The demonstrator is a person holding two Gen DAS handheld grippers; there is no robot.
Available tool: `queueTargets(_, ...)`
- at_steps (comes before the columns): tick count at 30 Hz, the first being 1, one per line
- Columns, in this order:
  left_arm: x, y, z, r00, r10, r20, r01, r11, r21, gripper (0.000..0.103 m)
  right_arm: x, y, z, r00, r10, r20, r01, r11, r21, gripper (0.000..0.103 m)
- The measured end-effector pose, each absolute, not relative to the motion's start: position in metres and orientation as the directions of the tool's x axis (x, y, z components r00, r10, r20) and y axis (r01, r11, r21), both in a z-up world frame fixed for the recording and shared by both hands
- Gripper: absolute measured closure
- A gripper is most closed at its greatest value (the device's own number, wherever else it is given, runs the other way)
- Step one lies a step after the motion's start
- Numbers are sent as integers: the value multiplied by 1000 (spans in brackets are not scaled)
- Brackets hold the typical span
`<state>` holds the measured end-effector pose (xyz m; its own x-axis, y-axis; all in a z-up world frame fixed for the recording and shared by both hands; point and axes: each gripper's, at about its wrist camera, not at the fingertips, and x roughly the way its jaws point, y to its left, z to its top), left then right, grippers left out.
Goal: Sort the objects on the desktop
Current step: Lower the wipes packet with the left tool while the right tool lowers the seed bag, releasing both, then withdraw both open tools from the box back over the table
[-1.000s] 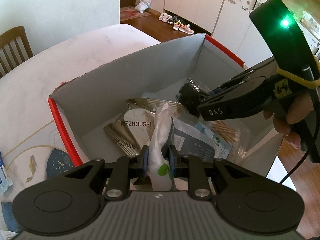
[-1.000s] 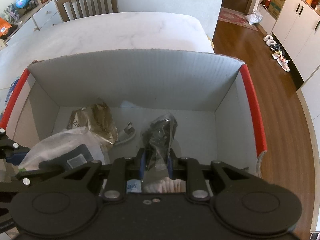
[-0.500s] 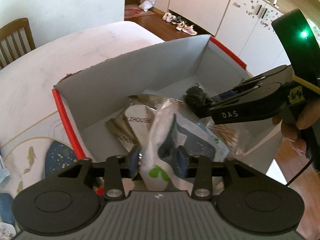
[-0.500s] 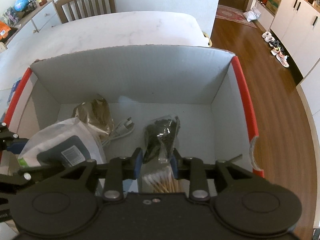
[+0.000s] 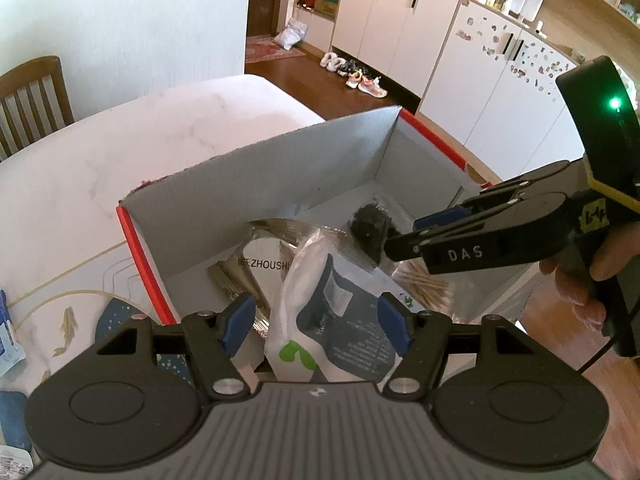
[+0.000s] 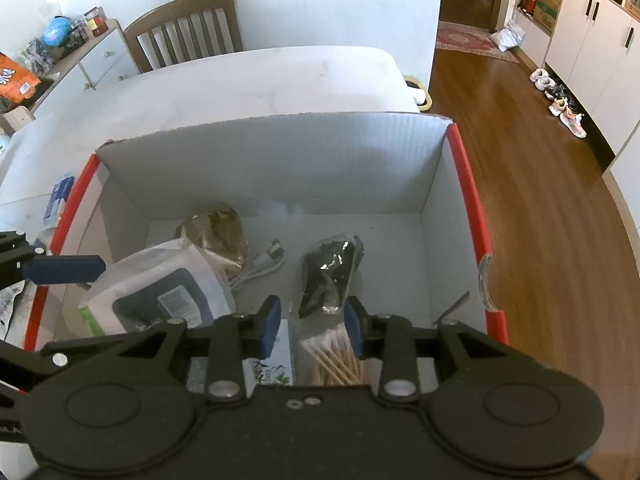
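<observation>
A grey cardboard box [image 5: 240,184] with red edges stands on the white table. In it lie a white pouch [image 5: 308,312] with a dark label, foil packets [image 5: 256,264], a clear bag of black bits [image 6: 332,272], a bag of cotton swabs [image 6: 332,354] and a white cable [image 6: 264,266]. My left gripper [image 5: 316,322] hangs over the box's near left; its jaws are opening, and the pouch stands loose between the pads. My right gripper [image 6: 313,326] is over the box's near side; its jaws are opening too, and the black bag lies free beyond the pads.
The box wall [image 6: 280,160] rises at the far side. Blue packets [image 6: 58,196] lie on the table left of the box. A wooden chair [image 6: 188,28] stands behind the table. Wooden floor [image 6: 540,200] drops away on the right. A hand [image 5: 576,280] holds the right gripper.
Both grippers went from shut to open. The left let go of the white pouch. The right let go of the black bag, which now lies on the box floor.
</observation>
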<state>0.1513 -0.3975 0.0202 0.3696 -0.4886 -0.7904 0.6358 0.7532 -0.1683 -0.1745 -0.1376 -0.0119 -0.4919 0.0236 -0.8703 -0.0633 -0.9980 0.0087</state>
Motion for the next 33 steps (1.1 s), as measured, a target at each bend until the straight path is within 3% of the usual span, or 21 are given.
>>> queueTargets(3, 147, -397, 25, 373, -501, -781, 644, 745, -171, 36, -170, -141, -9, -502, 21, -864, -59, -998, 9, 53)
queueTargets(10, 134, -391, 34, 393, -513, -764, 645, 745, -169, 29, -159, -145, 6, -531, 10, -847, -46, -999, 17, 53)
queueTargets(14, 127, -385, 38, 402, -518, -755, 636, 751, -177, 29, -150, -152, 15, -556, 2, -831, -39, -999, 24, 39)
queueTargets(21, 116, -365, 45, 431, -531, -730, 625, 759, -183, 20, -136, -168, 28, -587, 7, -809, -50, -998, 28, 38)
queueTargets(28, 105, -330, 53, 464, -555, -690, 625, 757, -190, 1, -125, -201, 39, -619, 4, -785, -53, -998, 36, 32)
queueTargets(33, 102, -302, 52, 464, -566, -682, 621, 757, -205, 0, -122, -231, 41, -629, 6, -777, -41, -999, 25, 31)
